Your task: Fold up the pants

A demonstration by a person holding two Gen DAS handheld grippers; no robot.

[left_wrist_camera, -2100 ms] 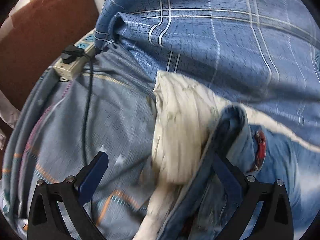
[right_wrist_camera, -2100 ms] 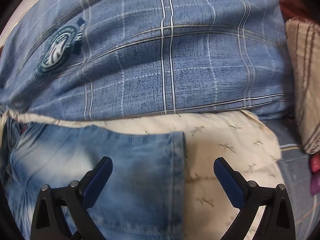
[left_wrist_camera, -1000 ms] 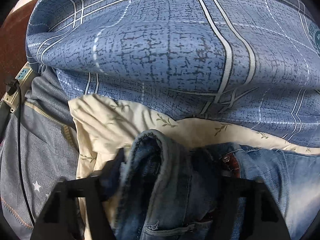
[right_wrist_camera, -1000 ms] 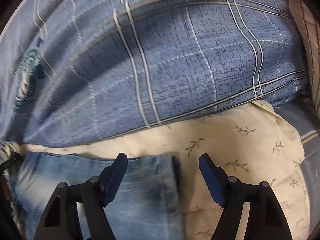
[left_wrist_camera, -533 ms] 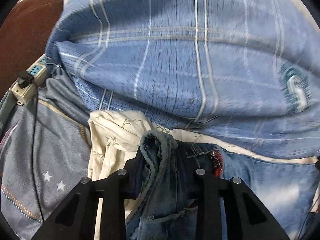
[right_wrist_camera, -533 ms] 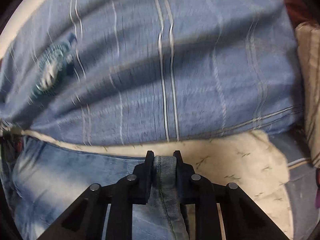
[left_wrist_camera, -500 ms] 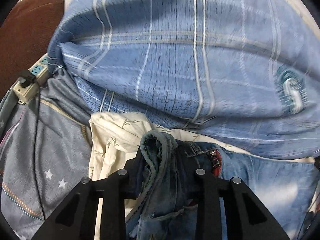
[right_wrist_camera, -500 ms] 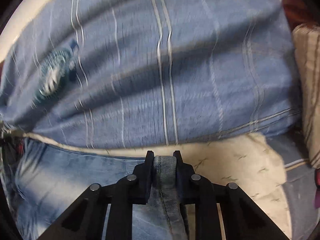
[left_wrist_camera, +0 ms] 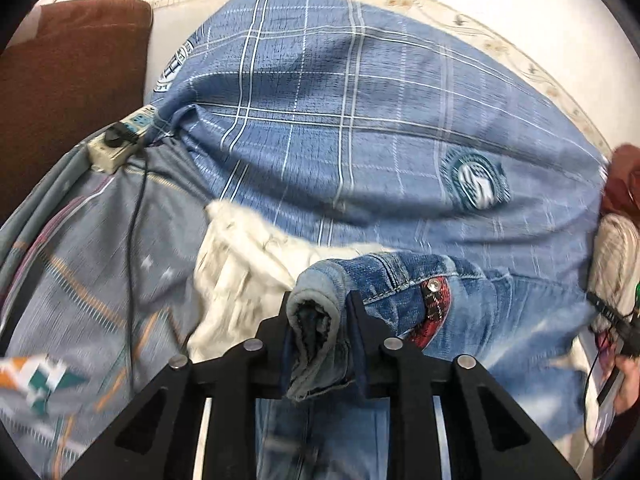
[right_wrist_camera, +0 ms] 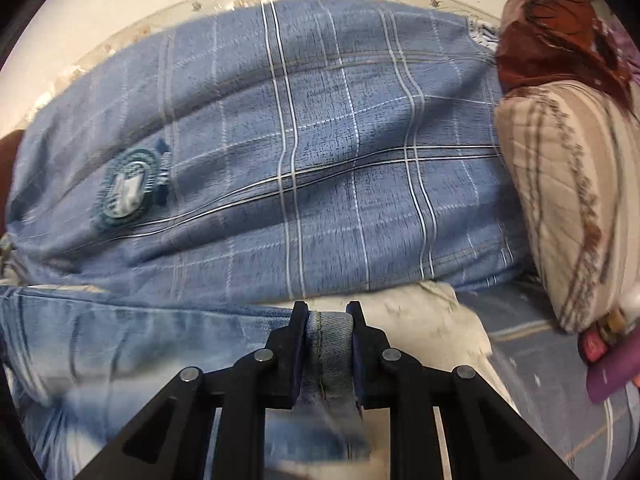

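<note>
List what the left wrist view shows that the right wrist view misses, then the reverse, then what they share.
Left only: a power strip with a black cable, a brown cushion and the jeans' red plaid trim.
Right only: a beige striped pillow and a purple item.
Both: the blue plaid duvet, the cream cloth, and a tool shut on the jeans.
</note>
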